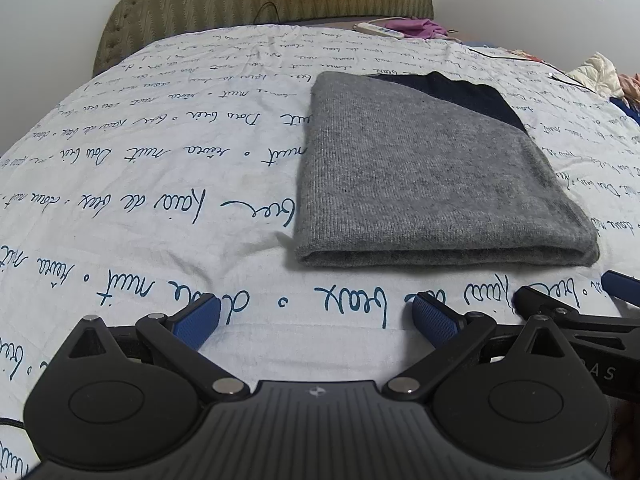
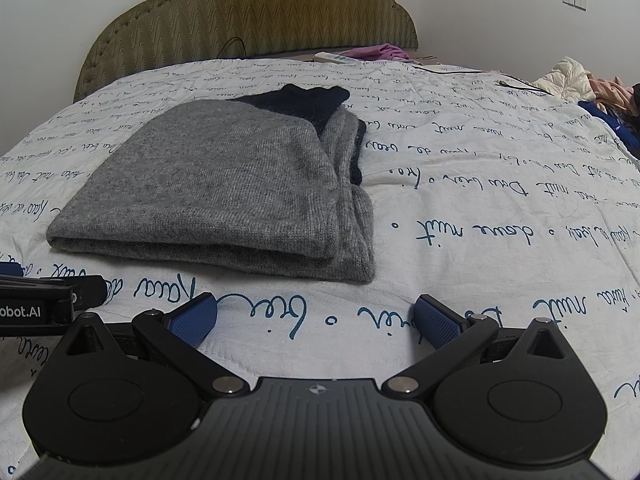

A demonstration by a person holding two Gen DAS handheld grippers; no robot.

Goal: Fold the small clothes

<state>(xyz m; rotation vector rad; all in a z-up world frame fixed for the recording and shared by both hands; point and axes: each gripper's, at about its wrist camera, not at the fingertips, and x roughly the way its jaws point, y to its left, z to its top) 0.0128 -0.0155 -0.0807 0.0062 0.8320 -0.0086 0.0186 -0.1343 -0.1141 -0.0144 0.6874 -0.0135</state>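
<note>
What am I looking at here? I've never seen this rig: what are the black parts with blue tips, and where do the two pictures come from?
A person holds two hand-held grippers, each carrying a fisheye camera looking along its fingers. One picture comes from the left gripper, the other from the right gripper. The blue tips are finger pads. Both grippers are open and hold nothing. Ahead, on the bedspread printed with handwriting, lies a folded grey knit garment with a dark part at its far end. The headboard stands behind.

The left gripper (image 1: 316,318) is wide open, its blue pads (image 1: 196,322) far apart and holding nothing. The right gripper (image 2: 316,318) is likewise spread and empty, just beside the left.
</note>
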